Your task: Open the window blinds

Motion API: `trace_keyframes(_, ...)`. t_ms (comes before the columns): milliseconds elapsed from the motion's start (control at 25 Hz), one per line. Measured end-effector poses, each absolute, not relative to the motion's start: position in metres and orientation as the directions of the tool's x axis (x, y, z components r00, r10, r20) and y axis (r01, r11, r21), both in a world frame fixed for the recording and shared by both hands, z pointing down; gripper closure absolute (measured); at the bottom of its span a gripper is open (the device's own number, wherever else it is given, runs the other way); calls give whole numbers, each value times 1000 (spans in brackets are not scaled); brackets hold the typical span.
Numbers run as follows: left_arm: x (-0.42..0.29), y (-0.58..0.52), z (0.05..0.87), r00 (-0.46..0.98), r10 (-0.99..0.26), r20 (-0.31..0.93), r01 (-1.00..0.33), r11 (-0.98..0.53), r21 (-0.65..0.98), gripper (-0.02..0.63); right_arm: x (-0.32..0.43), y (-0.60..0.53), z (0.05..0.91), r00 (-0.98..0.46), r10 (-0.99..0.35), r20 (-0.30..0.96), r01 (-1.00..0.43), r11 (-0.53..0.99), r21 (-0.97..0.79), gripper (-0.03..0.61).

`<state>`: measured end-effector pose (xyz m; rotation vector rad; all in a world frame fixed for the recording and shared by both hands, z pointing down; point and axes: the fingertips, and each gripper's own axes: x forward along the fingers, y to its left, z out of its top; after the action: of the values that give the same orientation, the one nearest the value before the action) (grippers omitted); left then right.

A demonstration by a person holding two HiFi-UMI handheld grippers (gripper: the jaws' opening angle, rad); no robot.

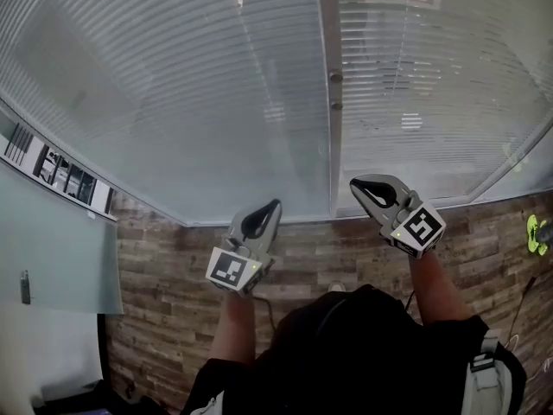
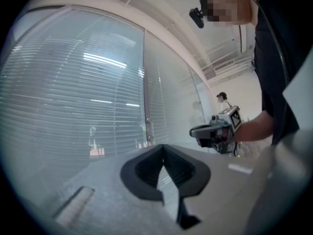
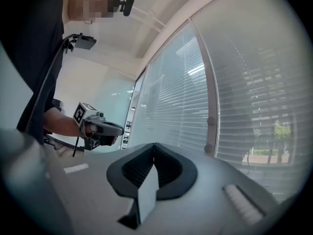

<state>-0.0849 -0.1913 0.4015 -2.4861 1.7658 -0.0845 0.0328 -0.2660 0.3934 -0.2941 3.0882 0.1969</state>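
White slatted window blinds (image 1: 173,85) hang lowered with slats closed behind glass panes, in front of me and on both sides of a grey upright frame post (image 1: 328,102). Two round knobs (image 1: 335,78) sit on that post. My left gripper (image 1: 275,204) is held out level toward the left pane, short of the glass, jaws together and empty. My right gripper (image 1: 354,184) points at the base of the post, also shut with nothing in it. The left gripper view shows its own closed jaws (image 2: 163,147) and the right gripper (image 2: 195,131) beside them. The right gripper view shows its jaws (image 3: 154,145) and the knobs (image 3: 211,121).
A wood-pattern floor (image 1: 173,292) runs up to the sill of the glass wall. A frosted glass panel (image 1: 52,240) stands at the left with a strip of pictures above it. Something yellow-green (image 1: 536,232) lies on the floor at the far right.
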Motion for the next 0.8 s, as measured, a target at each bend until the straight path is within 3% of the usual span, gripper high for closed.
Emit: trace_keyframes(800,-88,-245,377,391,-920,-19,-910,-383,-159,610,25,-317,381,-971,-234,-54,-240,955,174,572)
